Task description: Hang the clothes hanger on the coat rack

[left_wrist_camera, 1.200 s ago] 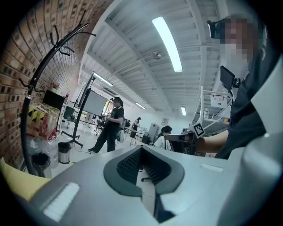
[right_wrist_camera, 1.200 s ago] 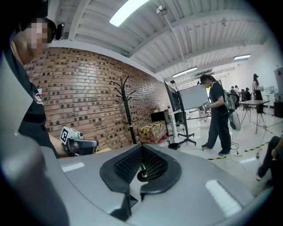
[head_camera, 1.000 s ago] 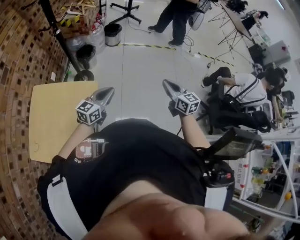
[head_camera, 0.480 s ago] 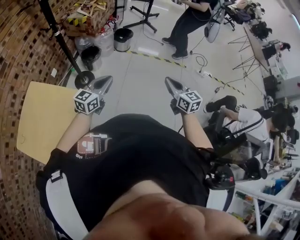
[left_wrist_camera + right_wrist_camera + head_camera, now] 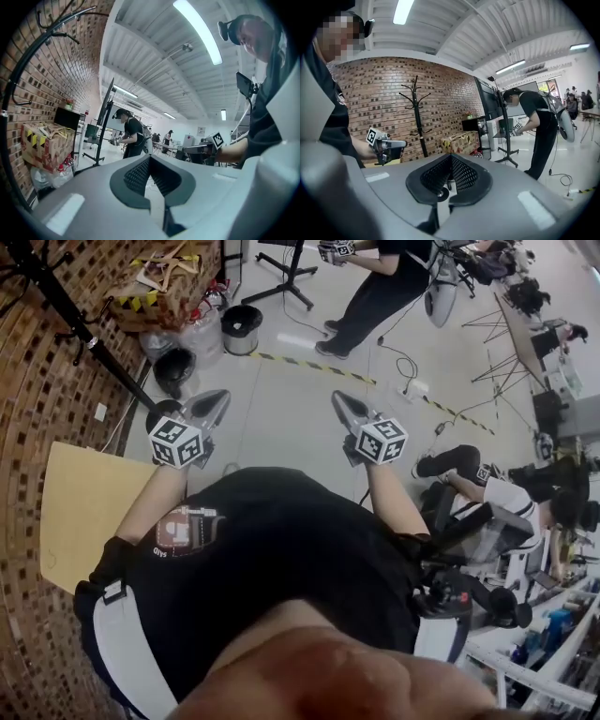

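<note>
The clothes hanger (image 5: pixel 172 261), seemingly pale wood, lies on the taped cardboard box (image 5: pixel 141 296) by the brick wall (image 5: pixel 37 399), and neither gripper holds it. Over the last second the box and the coat rack (image 5: pixel 86 334) have drawn nearer, so you are only approaching. Your left gripper (image 5: pixel 218 397) and right gripper (image 5: pixel 338 401) are closed and empty. The rack is a slim black pole with curved hooks.

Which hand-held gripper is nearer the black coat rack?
Left. The left hand-held gripper is beside the black metal coat rack; the right hand-held gripper is farther.
</note>
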